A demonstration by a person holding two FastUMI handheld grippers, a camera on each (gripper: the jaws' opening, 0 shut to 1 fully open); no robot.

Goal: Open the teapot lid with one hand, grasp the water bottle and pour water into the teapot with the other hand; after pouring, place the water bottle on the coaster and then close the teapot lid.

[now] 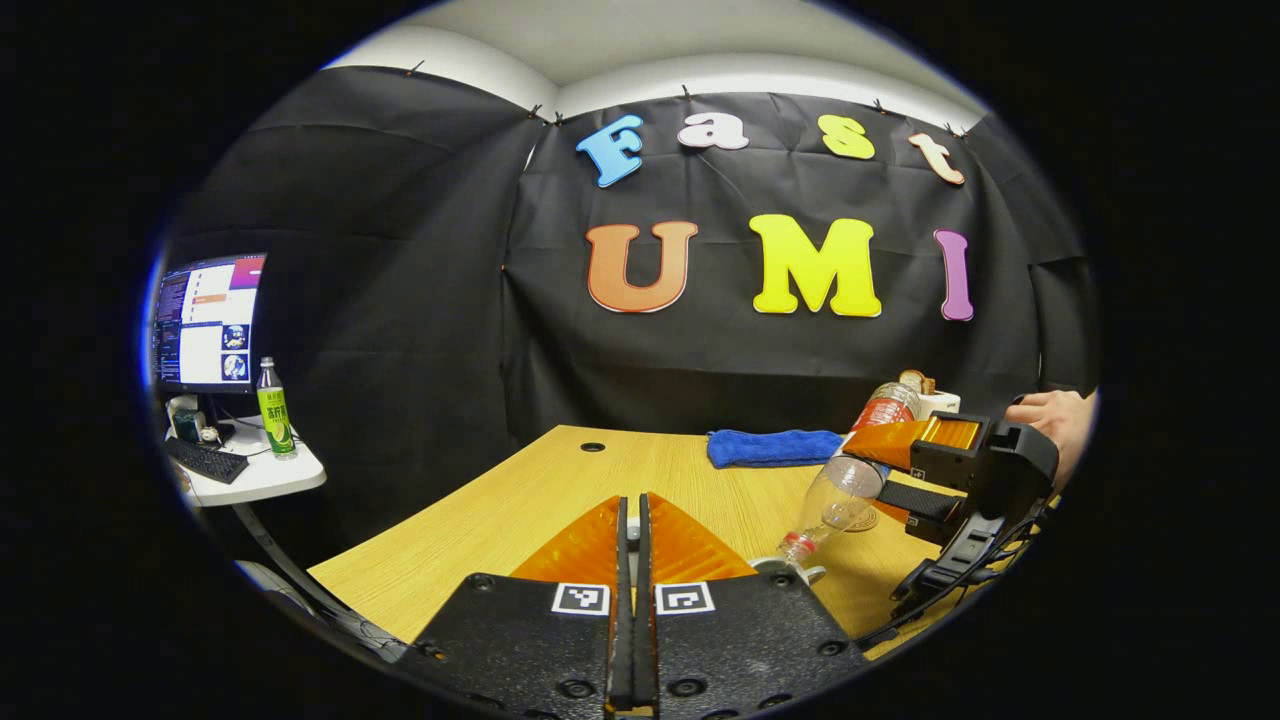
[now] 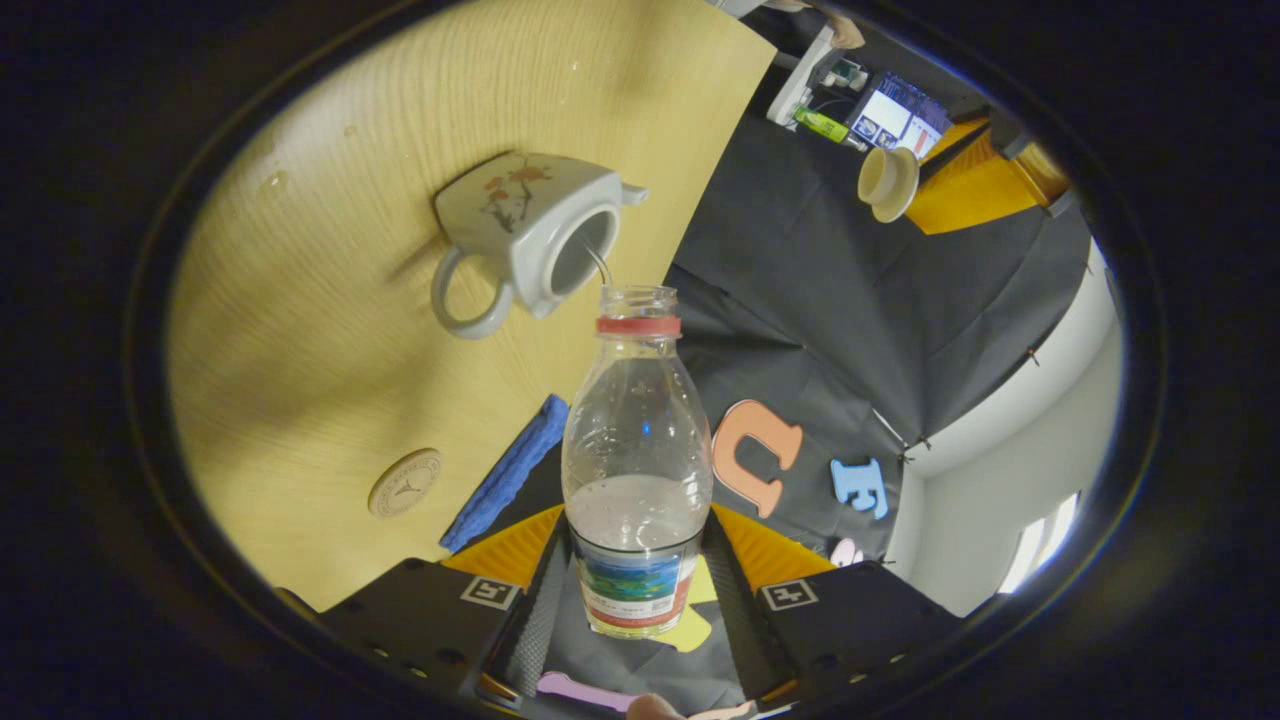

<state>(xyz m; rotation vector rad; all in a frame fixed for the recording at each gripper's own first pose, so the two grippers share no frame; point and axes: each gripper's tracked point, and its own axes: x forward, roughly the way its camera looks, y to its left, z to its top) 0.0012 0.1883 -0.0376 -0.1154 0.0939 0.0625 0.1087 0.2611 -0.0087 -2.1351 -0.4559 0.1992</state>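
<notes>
Black cloth walls surround a pale wooden table (image 1: 560, 500) in the left gripper view. One left gripper (image 1: 631, 520) shows at the near edge of that view, its two fingers pressed together with almost no gap. In the right gripper view that same gripper appears at the far upper right, pinching one round cream teapot lid (image 2: 887, 181).

One right gripper (image 2: 636, 590) holds one clear water bottle (image 2: 636, 450), both fingers clamped on its labelled lower body. From the left gripper view this gripper sits at the right, held by a hand (image 1: 1055, 420), with the bottle tipped neck-down toward the table. The bottle has no cap, and a little water remains in it, pooled just above the label in the right gripper view. A thin stream of water (image 2: 598, 268) runs from the bottle's mouth into the opening of the teapot.

One white teapot (image 2: 520, 235) with a flower design stands on the table, its top open, just beyond the bottle's mouth. Its inside is too dark to tell the water level.

One round coaster (image 2: 405, 483) lies bare on the table, near the bottle, with one folded blue towel (image 1: 775, 447) beside it toward the far wall.

At the far left, a small white side table (image 1: 255, 478) carries one monitor (image 1: 208, 322), one keyboard (image 1: 205, 460) and one green bottle (image 1: 274, 410).
</notes>
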